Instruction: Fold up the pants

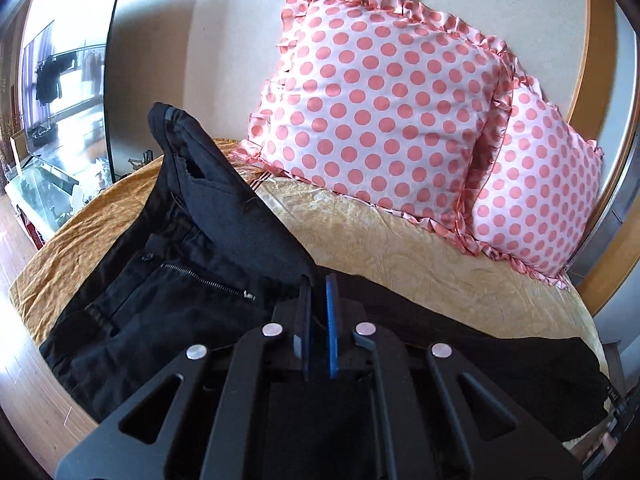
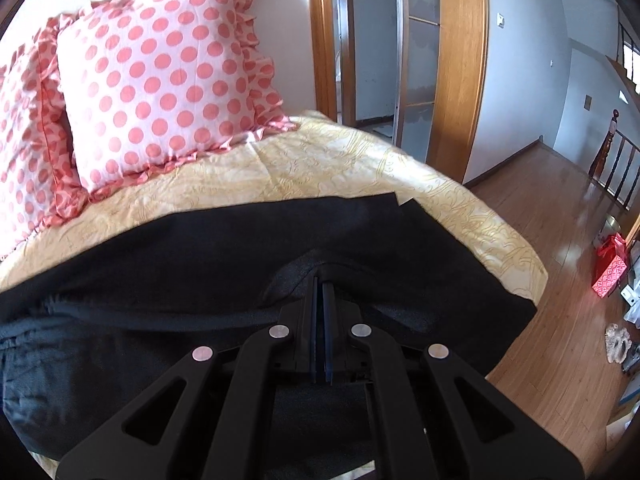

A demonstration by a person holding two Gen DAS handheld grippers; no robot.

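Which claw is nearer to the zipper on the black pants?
Left. The left claw grips a raised flap of the pants just beside the zipper. The right claw pinches plain black fabric, no zipper in its view.

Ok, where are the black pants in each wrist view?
Left wrist: the pants fill the lower left, zipper showing, one flap lifted by the shut left gripper.
Right wrist: the pants span the middle and lower left, pinched by the shut right gripper.
Shared landmark: the dotted pillow on the bed.

Yellow bed (image 2: pixel 360 168), black pants (image 2: pixel 200 248), dotted pillows (image 1: pixel 372 104)
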